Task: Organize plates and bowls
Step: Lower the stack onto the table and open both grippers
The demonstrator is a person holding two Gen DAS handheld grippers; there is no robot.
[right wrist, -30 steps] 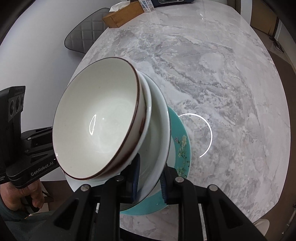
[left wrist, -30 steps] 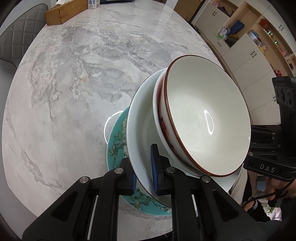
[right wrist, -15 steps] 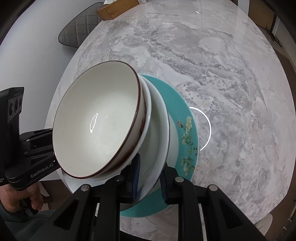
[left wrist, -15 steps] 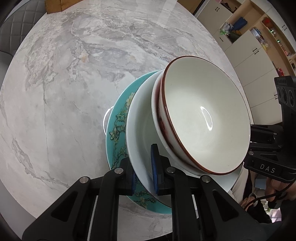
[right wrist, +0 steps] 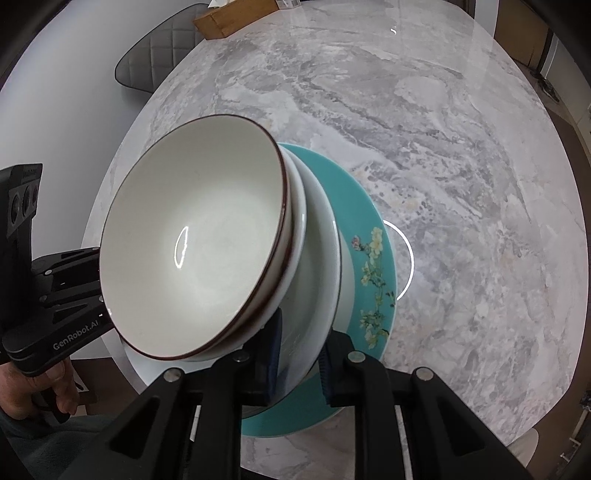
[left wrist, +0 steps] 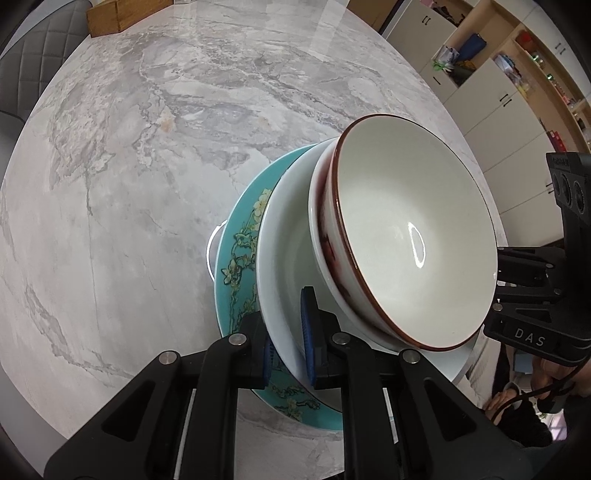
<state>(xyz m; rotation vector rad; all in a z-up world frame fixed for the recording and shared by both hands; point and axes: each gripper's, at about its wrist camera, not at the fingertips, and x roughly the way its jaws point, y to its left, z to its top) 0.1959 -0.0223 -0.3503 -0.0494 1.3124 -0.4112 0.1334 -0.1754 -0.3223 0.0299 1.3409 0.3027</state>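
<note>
Count of dishes, tools and furniture on and around the marble table

Two bowls, nested: a brown-rimmed bowl (left wrist: 413,236) inside a red-sided white bowl (left wrist: 320,236). Two plates: one white plate (left wrist: 284,258), one teal flowered plate (left wrist: 240,258) at its 9 o'clock in the left wrist view. Two grippers: the left gripper (left wrist: 288,328) and the right gripper (right wrist: 299,354). One table (left wrist: 147,147). One wooden box (left wrist: 122,14) at 11 o'clock. One grey quilted chair (right wrist: 155,62). One white ring of reflected light (right wrist: 406,258) at the teal plate's 3 o'clock in the right wrist view.
</note>
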